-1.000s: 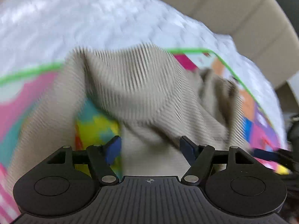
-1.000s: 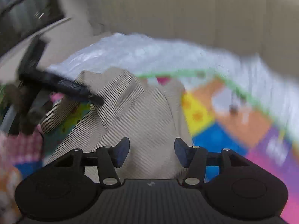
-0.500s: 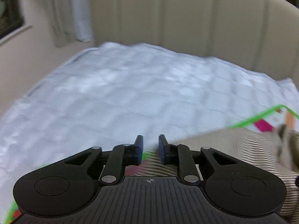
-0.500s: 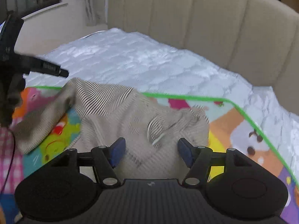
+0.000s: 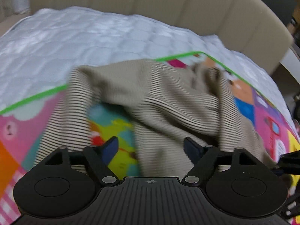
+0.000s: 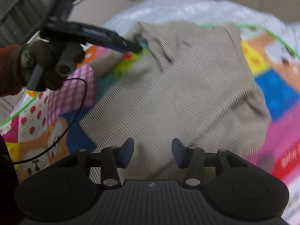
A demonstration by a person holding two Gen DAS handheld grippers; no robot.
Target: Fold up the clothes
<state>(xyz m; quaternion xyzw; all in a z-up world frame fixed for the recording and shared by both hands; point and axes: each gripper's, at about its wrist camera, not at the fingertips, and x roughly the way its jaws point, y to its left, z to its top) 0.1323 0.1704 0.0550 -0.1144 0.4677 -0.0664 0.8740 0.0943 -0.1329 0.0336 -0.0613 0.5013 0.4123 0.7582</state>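
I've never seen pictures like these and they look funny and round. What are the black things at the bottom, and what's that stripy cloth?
A person is holding a grabbing tool in each hand, and each tool has a little camera that looks out along its two fingers. That makes the pictures round and bendy.

One picture comes from the left gripper. Its blue-tipped fingers are opening, and nothing is pinched between them. The other comes from the right gripper, whose fingers are closing, but they are not squeezing anything yet. In that picture you can also see the left tool from the side, held by a gloved hand.

The stripy cloth is a beige sweater, lying crumpled on a colourful play mat with a green edge. The mat lies on a white quilted bed. The person wants to fold the sweater.
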